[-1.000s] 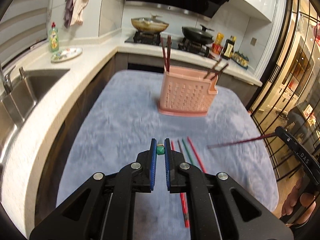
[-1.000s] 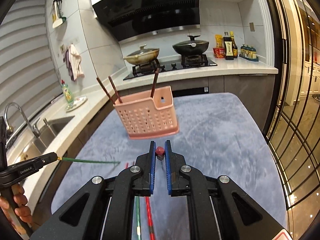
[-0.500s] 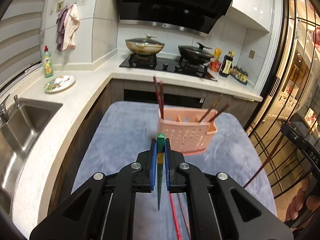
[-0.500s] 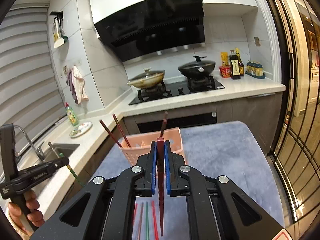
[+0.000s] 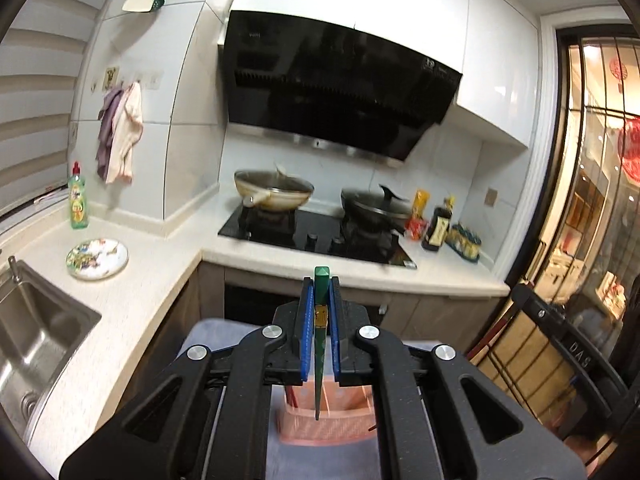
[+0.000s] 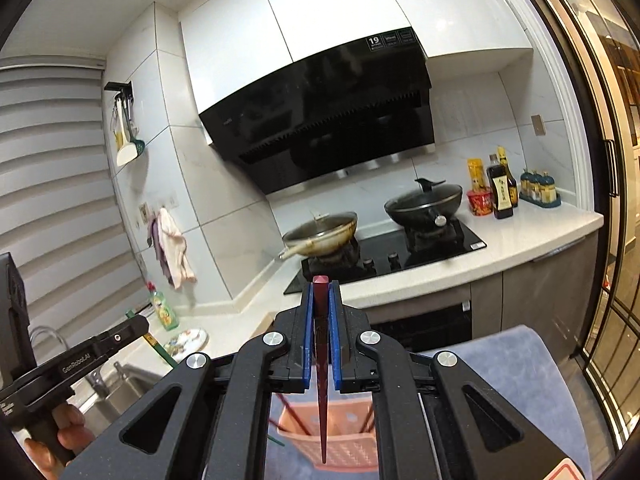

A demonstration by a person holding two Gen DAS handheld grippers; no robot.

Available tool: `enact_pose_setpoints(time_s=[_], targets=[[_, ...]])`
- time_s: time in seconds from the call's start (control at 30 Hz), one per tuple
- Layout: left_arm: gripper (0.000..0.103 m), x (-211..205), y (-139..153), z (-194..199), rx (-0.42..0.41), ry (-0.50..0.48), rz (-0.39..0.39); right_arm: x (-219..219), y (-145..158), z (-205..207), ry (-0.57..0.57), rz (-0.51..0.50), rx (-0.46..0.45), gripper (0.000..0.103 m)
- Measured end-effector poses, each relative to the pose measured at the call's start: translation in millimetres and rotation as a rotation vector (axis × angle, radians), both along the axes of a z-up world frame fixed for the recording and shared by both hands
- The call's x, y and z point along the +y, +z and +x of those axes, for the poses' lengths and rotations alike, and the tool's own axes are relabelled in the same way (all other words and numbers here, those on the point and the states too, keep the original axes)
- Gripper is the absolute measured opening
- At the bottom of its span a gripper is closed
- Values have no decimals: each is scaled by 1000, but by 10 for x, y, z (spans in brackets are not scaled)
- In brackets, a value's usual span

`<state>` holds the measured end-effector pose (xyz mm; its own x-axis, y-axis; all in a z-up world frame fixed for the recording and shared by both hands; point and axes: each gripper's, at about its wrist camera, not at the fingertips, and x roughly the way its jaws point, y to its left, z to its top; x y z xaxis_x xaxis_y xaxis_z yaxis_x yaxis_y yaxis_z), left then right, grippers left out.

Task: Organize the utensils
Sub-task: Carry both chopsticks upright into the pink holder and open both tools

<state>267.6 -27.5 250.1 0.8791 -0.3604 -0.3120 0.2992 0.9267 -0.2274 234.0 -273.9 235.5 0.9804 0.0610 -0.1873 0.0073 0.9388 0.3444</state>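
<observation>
Green chopstick [image 5: 320,344], dark red chopstick [image 6: 321,360], pink perforated basket [image 6: 344,446], blue-grey cloth [image 6: 516,364].

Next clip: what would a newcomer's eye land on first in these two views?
Each gripper is shut on a single chopstick hanging point-down: the left gripper holds a green chopstick, the right gripper a dark red chopstick. Below both tips sits the pink basket on the grey-blue mat, already holding a few chopsticks. Behind, the black hood looms over two pans on the stove.
</observation>
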Motion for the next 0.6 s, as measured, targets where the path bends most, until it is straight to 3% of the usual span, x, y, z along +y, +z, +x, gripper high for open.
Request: enact_pose_setpoints(time_s=[0.17, 0.47, 0.6], targets=[[7, -75, -83, 324, 16, 25, 1, -33, -65, 351, -23, 13, 14, 7], [7, -143, -623, 598, 121, 16, 33, -51, -683, 710, -32, 13, 159, 7], [7, -174, -779, 645, 154, 11, 42, -37, -824, 746, -34, -1, 193, 7]])
